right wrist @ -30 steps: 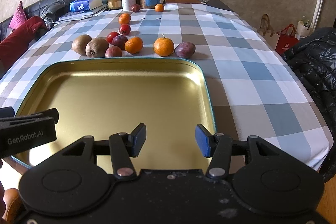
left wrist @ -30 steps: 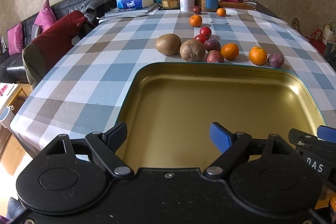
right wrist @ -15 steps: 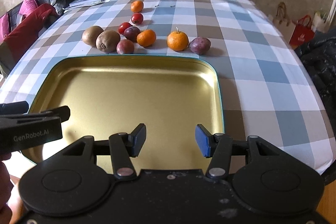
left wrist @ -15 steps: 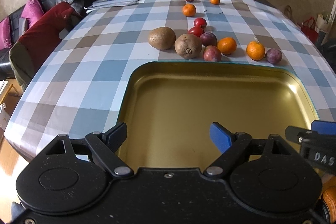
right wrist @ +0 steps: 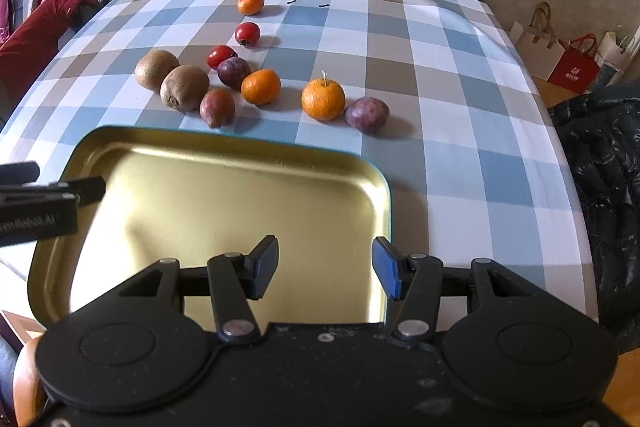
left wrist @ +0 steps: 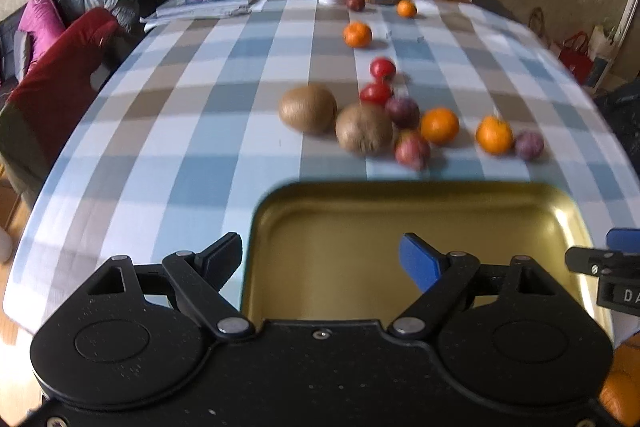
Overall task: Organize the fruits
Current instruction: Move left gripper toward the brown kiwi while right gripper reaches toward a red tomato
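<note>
From the left wrist, the left gripper point(left wrist: 322, 255) hangs wide and empty over the gold tray point(left wrist: 400, 199), the fruits point(left wrist: 362, 133) lying loose on the checked cloth beyond it. From the right wrist, the right gripper point(right wrist: 325, 267) is likewise spread and empty above the tray point(right wrist: 224, 151); round kiwis point(right wrist: 184, 87) and plums point(right wrist: 367, 114) could roll from an off-centre pinch.

Daylit scene, bright, soft shadows beside fruit. Left wrist view: motion blur across desk point(left wrist: 160, 147) & tray point(left wrist: 400, 211). Right wrist view sharp, w/ glare patch on tray point(right wrist: 168, 211) floor. Fisheye bends edges; corners vignetted dark.
</note>
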A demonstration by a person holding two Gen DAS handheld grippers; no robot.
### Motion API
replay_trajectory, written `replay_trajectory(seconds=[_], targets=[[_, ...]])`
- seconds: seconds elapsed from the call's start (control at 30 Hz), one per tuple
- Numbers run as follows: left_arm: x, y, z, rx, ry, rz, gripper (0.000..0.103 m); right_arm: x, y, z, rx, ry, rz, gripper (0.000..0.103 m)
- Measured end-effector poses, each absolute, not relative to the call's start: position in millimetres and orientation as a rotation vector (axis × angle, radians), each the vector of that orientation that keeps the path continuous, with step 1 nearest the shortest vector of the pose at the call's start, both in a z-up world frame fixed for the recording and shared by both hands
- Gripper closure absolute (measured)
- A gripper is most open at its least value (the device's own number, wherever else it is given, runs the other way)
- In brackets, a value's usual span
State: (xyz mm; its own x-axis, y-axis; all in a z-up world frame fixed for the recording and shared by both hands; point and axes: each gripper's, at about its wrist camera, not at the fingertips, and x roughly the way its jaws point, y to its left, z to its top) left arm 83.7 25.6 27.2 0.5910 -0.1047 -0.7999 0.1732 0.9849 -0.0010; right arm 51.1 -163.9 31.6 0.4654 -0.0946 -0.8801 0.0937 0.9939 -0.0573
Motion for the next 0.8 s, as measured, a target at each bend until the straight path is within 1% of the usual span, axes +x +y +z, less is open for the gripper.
replay_trajectory(seconds=[0.2, 0.3, 0.43, 0.67, 0.8], targets=[[118, 28, 43, 0.072, 0.889, -0.141, 0.016, 89, -178, 40, 0.149, 1.091, -0.062, 0.051], [137, 26, 44, 0.090, 0.874, -0.113, 0.016, 111, -190, 44, 0.240, 1.056, -0.065, 0.056], [168, 29, 37, 0.039, 0.929, -0.127, 0.016, 138, -207, 46, 0.329, 1.029, -0.089, 0.059], [212, 24, 17, 0.001, 1.001, -0.102, 0.016, 192, -222, 37, 0.243, 1.050, -0.154, 0.059], [228, 20, 4, 0.006, 1.057, -0.103, 0.016, 218, -227, 21, 0.209, 1.109, -0.147, 0.059]])
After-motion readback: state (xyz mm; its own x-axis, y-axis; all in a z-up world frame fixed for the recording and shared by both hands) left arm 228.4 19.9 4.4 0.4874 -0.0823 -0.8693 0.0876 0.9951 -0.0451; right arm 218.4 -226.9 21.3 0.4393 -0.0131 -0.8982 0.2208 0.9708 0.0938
